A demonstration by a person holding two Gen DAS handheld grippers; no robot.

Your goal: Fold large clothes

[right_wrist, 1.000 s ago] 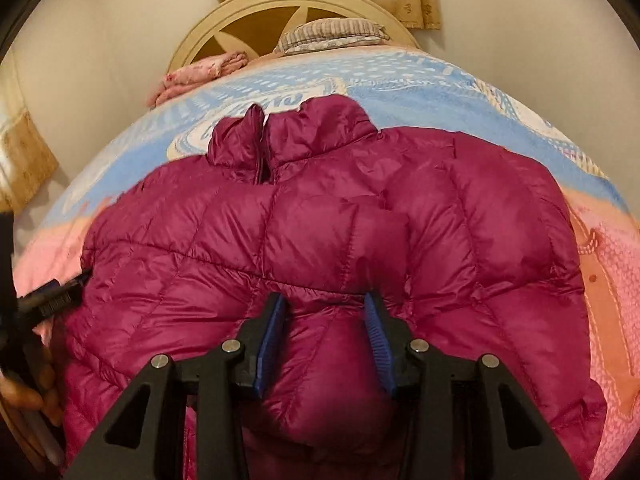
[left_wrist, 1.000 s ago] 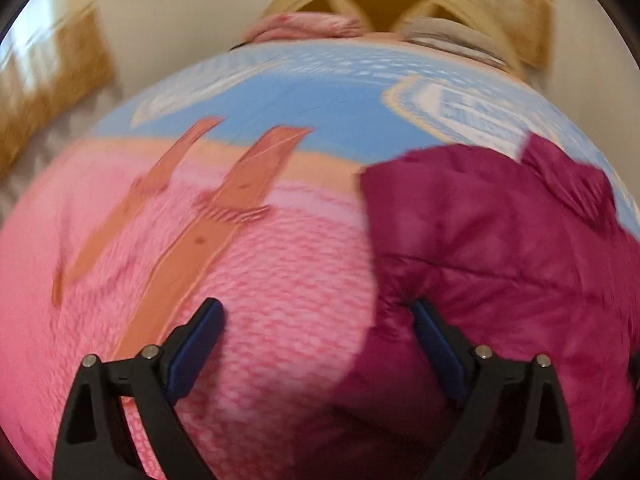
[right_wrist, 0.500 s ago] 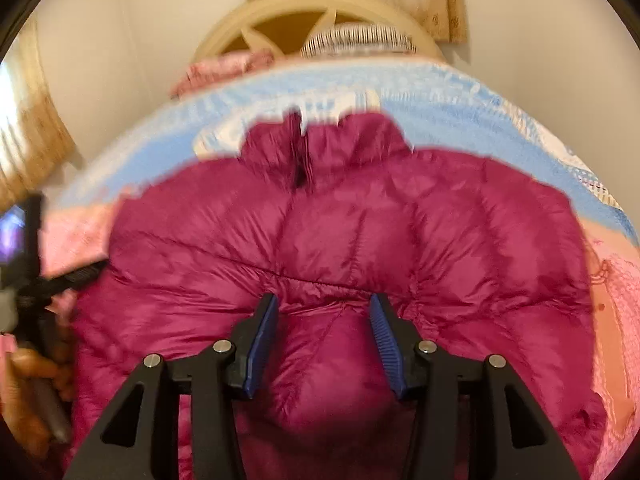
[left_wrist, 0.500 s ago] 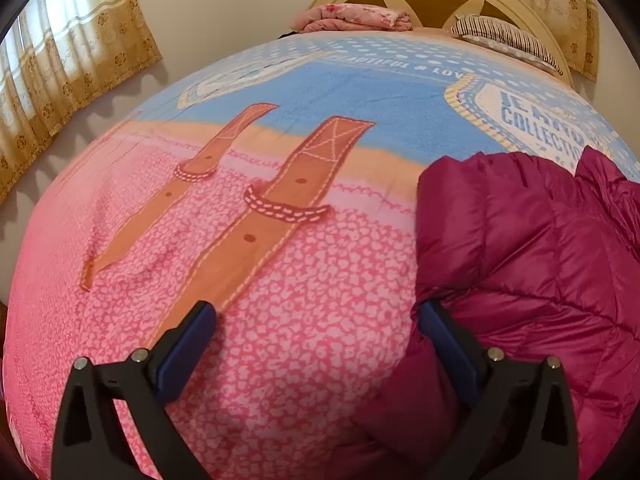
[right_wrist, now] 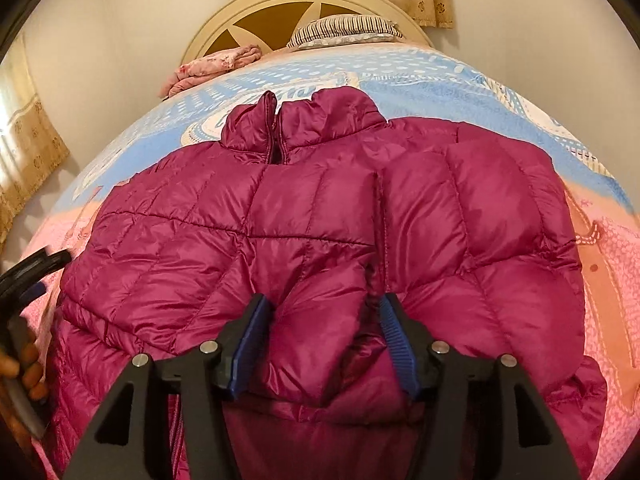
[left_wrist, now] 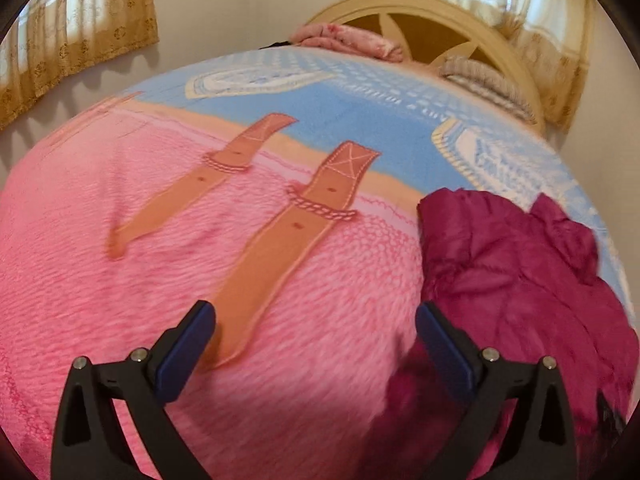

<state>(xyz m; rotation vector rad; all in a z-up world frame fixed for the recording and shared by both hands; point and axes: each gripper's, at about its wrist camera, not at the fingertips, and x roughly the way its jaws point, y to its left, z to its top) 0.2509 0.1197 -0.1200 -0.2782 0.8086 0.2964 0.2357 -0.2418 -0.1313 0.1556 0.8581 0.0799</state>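
Magenta quilted puffer jacket bulges between the right gripper's spread fingers, a sleeve cuff bracketed but not visibly pinched; the slippery, puffy fill could spring free if the bite is shallow. Only the left view shows the left gripper spread wide over pink fleece blanket, jacket edge beside its right finger.

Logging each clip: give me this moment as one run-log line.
stage: folding, sleeves in | jacket: flat on bedspread | left gripper: open, beside jacket edge | right gripper: open around sleeve cuff
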